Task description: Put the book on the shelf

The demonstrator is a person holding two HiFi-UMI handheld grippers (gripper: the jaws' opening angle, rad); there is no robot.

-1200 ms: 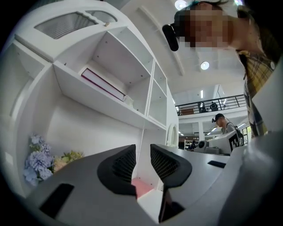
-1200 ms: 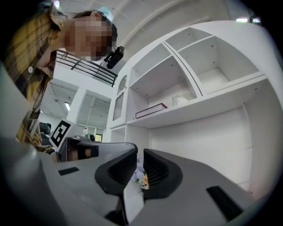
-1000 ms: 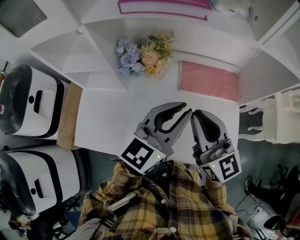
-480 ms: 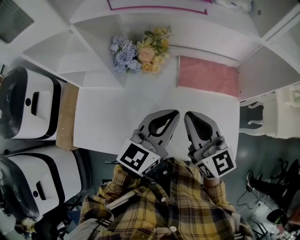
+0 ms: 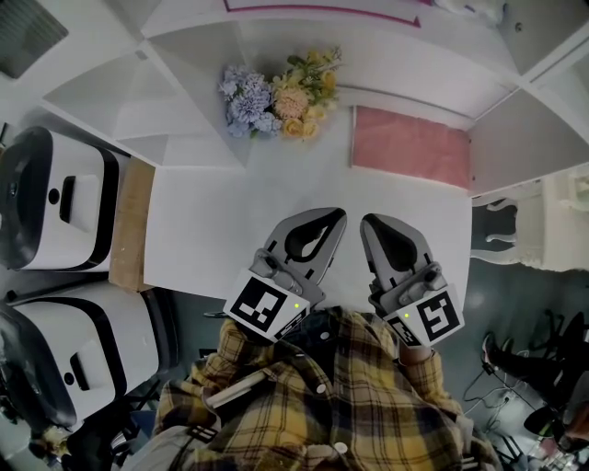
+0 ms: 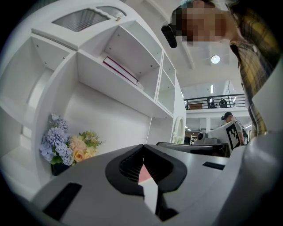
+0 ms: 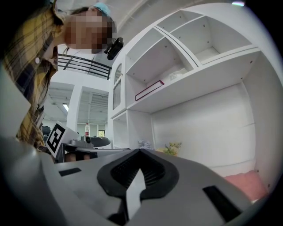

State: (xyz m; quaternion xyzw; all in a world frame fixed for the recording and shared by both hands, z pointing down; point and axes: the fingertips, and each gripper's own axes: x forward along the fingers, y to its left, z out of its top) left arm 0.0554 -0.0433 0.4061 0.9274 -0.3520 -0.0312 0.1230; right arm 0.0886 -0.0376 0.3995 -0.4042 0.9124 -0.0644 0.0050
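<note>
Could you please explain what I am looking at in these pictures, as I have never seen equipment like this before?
There is no robot here: a person in a yellow plaid shirt holds a grey two-jaw gripper in each hand. The top-down picture comes from a camera on the person's head; the left gripper shows at its left and the right gripper at its right. The other two pictures come from a camera riding on each gripper, looking along its jaws. Both grippers are shut and hold nothing. Under them is a white desk with a bouquet of blue, peach and yellow flowers and a pink rectangular pad. A white book with a magenta edge lies on the white shelf above the desk.
</note>
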